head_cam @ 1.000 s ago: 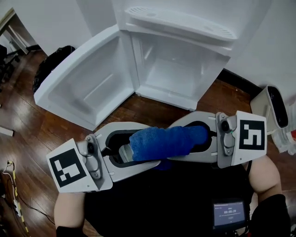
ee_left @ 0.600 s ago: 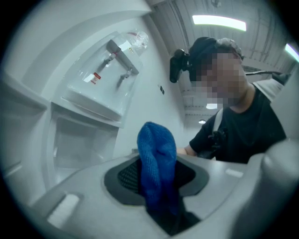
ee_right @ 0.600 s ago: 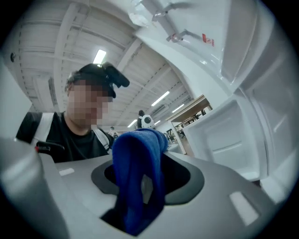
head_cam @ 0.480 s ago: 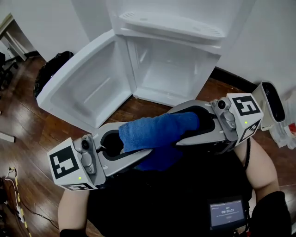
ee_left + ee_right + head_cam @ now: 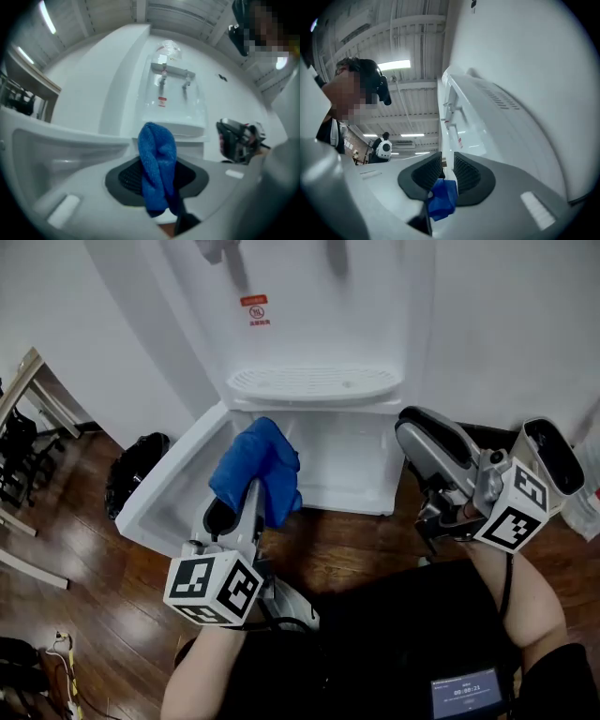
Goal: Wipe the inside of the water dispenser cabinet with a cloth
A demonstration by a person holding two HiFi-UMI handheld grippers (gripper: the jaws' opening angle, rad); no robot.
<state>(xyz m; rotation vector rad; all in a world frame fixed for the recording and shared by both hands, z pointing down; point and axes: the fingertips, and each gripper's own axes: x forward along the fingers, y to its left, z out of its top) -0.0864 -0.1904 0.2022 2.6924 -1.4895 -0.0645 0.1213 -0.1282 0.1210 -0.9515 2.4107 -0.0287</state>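
Note:
A blue cloth (image 5: pixel 258 470) stands bunched between the jaws of my left gripper (image 5: pixel 255 491), which is shut on it after closing in the last second. That gripper holds it up in front of the white water dispenser (image 5: pixel 319 315), just before the open lower cabinet (image 5: pixel 347 465) and its swung-out door (image 5: pixel 173 498). In the left gripper view the cloth (image 5: pixel 157 164) hides most of the pads. My right gripper (image 5: pixel 412 427) is off to the right with nothing in it. Its jaws have just been closing and a narrow gap remains (image 5: pixel 446 173). Through that gap the cloth (image 5: pixel 443 199) shows farther off.
A drip tray (image 5: pixel 314 382) sits above the cabinet, with two taps higher up. A black bag (image 5: pixel 131 474) lies left of the door. A white appliance with a dark front (image 5: pixel 553 451) stands at the right. A table frame (image 5: pixel 28 390) is far left on the wooden floor (image 5: pixel 356 540).
The cloth, earlier stretched between both grippers, is now held by the left alone and lifted toward the cabinet. The right gripper let go and swung away to the right. The view has tilted upward.

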